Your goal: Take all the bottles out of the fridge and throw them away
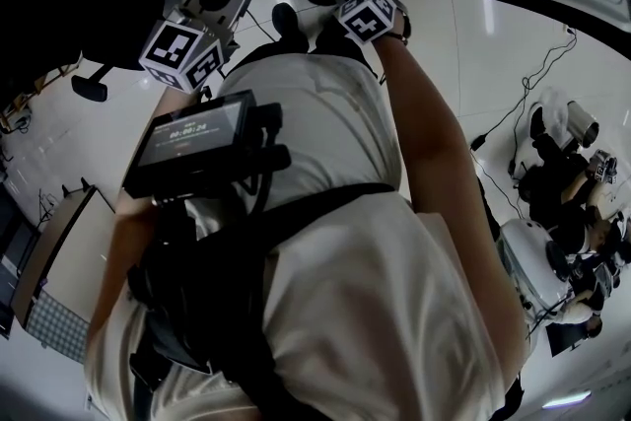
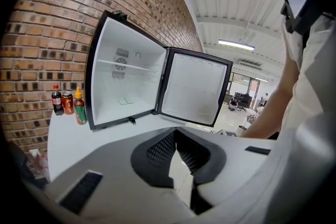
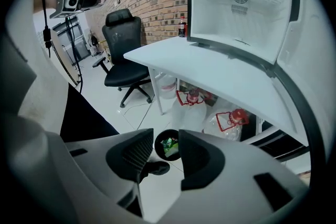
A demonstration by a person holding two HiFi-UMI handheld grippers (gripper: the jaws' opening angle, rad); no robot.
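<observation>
- fridge (image 2: 131,81) on bench (image 2: 68,134): door open, inside looks bare.
- bin (image 3: 158,144) on floor under right gripper (image 3: 166,134); jaws wide, empty.
- left gripper (image 2: 176,132): jaws together, empty.
- 1 green bottle (image 3: 169,146), seemingly, in bin; probably light, thin, slick plastic; grip mid-body.

Table (image 2: 68,141) beyond the left jaws bears an open fridge (image 2: 126,86) and bottles (image 2: 80,107) — on the floor (image 3: 131,113), a bin (image 3: 167,145) shows between the right jaws.

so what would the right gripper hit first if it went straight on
Most likely the bin on the floor: it shows between the right gripper's open jaws, nothing seen before it, though depth is unclear.
</observation>
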